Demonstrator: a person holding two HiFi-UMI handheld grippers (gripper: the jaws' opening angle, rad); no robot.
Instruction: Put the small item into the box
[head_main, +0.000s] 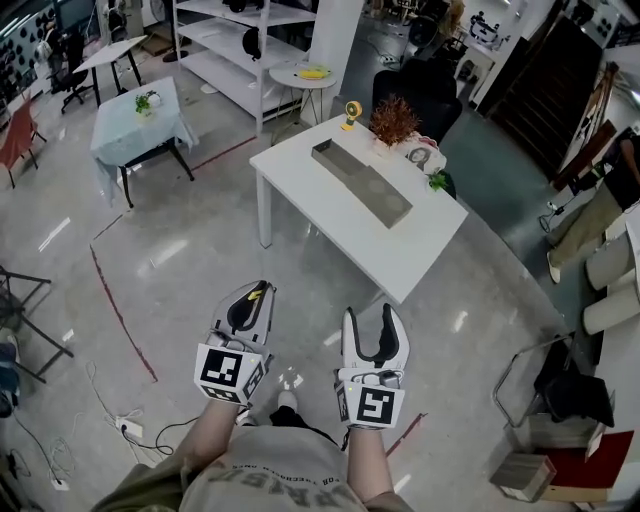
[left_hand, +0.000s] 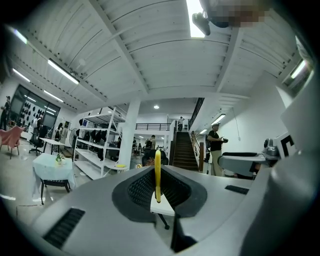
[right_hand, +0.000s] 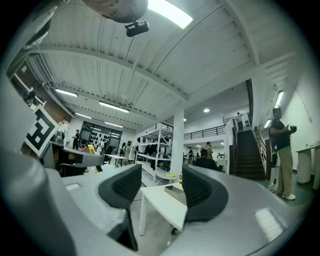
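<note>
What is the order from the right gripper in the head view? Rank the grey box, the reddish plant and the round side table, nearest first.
From the right gripper:
1. grey box, on the white table, ahead.
2. reddish plant, at that table's far edge.
3. round side table, beyond it, to the left.

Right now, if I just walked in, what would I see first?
Two claws stick out in front: the left claw is shut on a thin yellow item, and the right claw is open and empty. Ahead stands a white table with a long grey box on it.
</note>
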